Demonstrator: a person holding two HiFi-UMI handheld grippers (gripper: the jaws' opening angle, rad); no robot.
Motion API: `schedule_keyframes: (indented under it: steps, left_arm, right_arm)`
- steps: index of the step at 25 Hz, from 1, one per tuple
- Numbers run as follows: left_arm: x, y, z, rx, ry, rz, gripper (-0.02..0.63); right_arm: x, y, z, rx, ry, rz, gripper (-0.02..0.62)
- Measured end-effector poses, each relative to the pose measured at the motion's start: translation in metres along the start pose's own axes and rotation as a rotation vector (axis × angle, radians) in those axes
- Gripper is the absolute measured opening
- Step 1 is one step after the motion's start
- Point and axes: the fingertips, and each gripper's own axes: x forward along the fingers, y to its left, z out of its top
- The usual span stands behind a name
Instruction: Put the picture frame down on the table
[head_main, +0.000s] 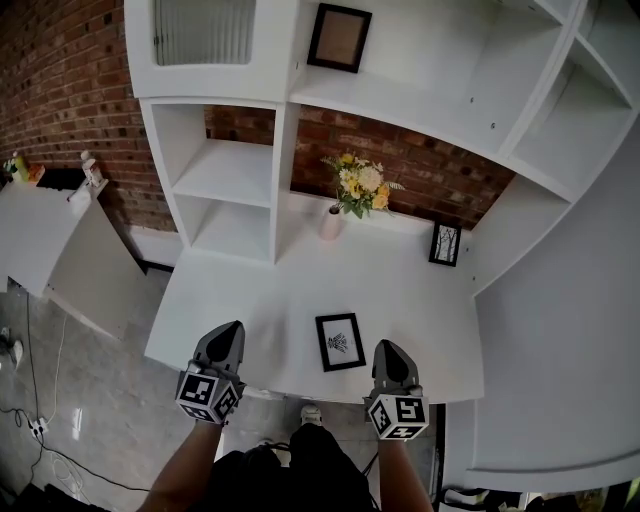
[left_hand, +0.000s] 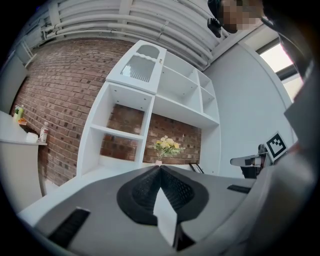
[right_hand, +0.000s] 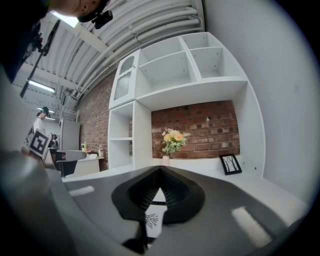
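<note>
Left hand-held gripper (head_main: 234, 328) clenched, empty | right hand-held gripper (head_main: 386, 347) clenched, empty | picture frame (head_main: 340, 342) flat on table (head_main: 420, 290), half-hidden behind right jaws

A staged home-office corner in a studio: white desk (head_main: 400, 300), built-in shelves (head_main: 230, 170), brick wall (head_main: 60, 70), flower vase (head_main: 332, 222), exposed ceiling ducts (right_hand: 140, 35).

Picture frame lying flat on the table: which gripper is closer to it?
The right one. The right gripper sits just beside the flat picture frame, off its right side. The left gripper is farther away, on its left side.
</note>
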Motion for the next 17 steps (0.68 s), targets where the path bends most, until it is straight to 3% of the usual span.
schedule_keyframes:
  steps: [17]
  left_arm:
    - [-0.029,-0.007,0.005,-0.006,-0.022,-0.023,-0.005]
  right_arm:
    - [-0.030,0.016,0.009,0.022,-0.053,-0.021,0.003]
